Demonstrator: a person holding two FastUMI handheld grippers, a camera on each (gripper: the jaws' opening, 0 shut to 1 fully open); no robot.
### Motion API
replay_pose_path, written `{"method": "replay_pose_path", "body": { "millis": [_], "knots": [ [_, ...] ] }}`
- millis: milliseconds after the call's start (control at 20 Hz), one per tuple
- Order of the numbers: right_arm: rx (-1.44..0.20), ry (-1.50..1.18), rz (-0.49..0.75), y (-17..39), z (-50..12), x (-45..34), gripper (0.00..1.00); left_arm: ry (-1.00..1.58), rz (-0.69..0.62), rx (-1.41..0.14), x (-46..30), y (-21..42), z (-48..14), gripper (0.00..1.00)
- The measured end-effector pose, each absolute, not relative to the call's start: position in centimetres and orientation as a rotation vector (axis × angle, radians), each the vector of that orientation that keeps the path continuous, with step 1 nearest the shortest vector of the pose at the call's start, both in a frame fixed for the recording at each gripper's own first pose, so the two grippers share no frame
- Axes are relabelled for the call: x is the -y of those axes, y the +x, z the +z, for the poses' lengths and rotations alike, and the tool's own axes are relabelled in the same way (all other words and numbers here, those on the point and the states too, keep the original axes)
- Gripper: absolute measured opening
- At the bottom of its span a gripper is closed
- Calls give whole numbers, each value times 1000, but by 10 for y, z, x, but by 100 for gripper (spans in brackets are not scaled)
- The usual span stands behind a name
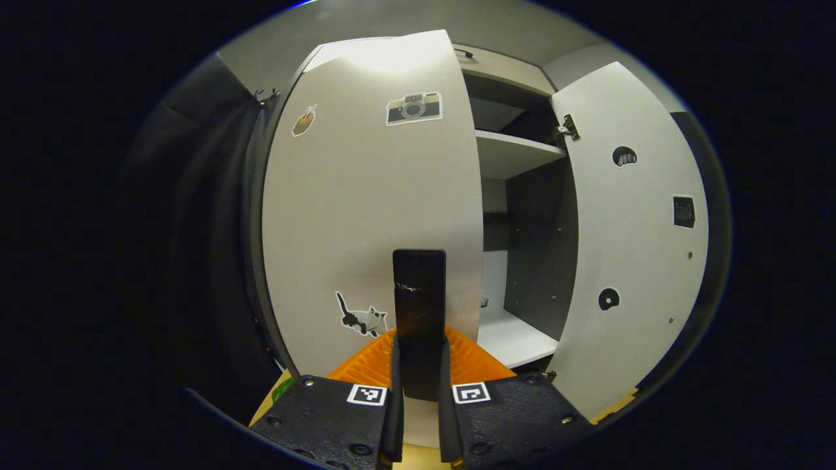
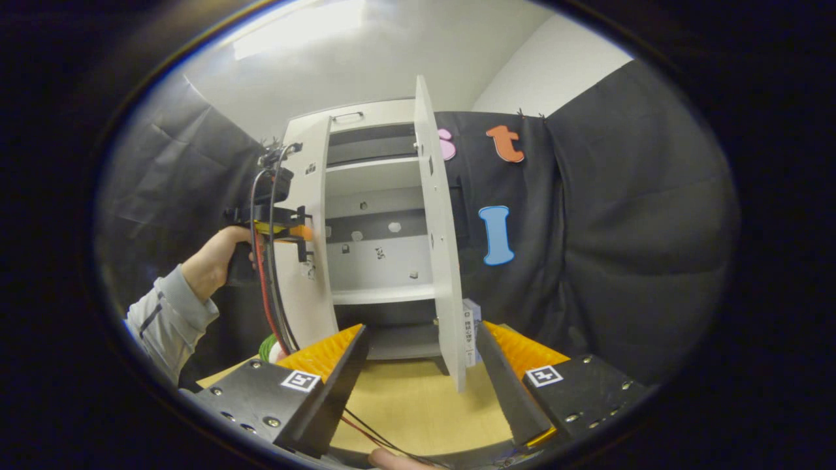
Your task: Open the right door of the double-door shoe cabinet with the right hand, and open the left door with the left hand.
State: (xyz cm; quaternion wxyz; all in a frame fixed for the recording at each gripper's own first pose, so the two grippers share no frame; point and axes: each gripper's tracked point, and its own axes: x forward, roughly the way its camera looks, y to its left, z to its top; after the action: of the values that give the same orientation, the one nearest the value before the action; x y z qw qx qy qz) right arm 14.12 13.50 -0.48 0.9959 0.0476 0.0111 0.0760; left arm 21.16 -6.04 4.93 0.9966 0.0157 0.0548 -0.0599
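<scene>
At left claw (image 1: pixel 419 391) — clamped on dark handle (image 1: pixel 419 307) — pale sticker-dotted left door (image 1: pixel 366 209), ajar.

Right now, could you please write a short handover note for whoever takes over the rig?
Left gripper: shut on the left door's handle; the left door is partly open.
Right gripper: open, holding nothing, by the right door's lower edge.
Right door: swung wide, shelves exposed.
Done: right door open, left door grasped.
Left: probably swing the left door fully open and release.
</scene>
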Motion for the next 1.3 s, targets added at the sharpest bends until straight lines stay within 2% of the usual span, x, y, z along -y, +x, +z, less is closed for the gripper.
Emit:
{"method": "replay_pose_path", "body": {
  "millis": [150,200,250,300,350,400,450,600,700,900,950,1050,1100,1150,1200,1250,1300],
  "knots": [
    [-23,92,157,143,-5,-137,99,38,-127,-101,54,207,51,23],
    [-23,91,157,143,-4,-137,94,39,-129,-101,52,204,51,22],
    [-23,89,157,142,-5,-137,98,38,-130,-98,50,202,52,22],
    [-23,88,159,142,-4,-137,98,40,-130,-97,48,200,52,22],
    [-23,88,161,142,-4,-138,94,40,-129,-96,45,198,52,22],
    [-22,87,164,142,-4,-139,94,44,-127,-92,42,195,53,22],
    [-23,86,166,142,-4,-140,98,50,-126,-90,39,194,53,22],
    [-24,85,173,142,-5,-142,98,47,-126,-87,29,187,55,23],
    [-27,87,175,143,-5,-145,98,38,-128,-85,24,184,56,19],
    [-29,82,195,141,-5,-151,99,40,-128,-85,15,180,57,19],
    [-28,79,199,141,-5,-153,94,39,-125,-87,12,179,57,18],
    [-27,73,206,141,-6,-154,94,49,-122,-84,7,178,58,17],
    [-28,71,209,141,-6,-155,98,56,-117,-82,4,177,59,17],
    [-30,69,212,142,-7,-156,98,67,-111,-82,-1,177,59,17],
    [-33,68,215,142,-7,-157,94,67,-105,-81,-5,176,59,15],
    [-36,68,218,141,-8,-158,98,73,-99,-80,-8,176,60,15],
    [-39,69,219,141,-8,-158,98,78,-88,-80,-13,176,60,13]
  ]
}}
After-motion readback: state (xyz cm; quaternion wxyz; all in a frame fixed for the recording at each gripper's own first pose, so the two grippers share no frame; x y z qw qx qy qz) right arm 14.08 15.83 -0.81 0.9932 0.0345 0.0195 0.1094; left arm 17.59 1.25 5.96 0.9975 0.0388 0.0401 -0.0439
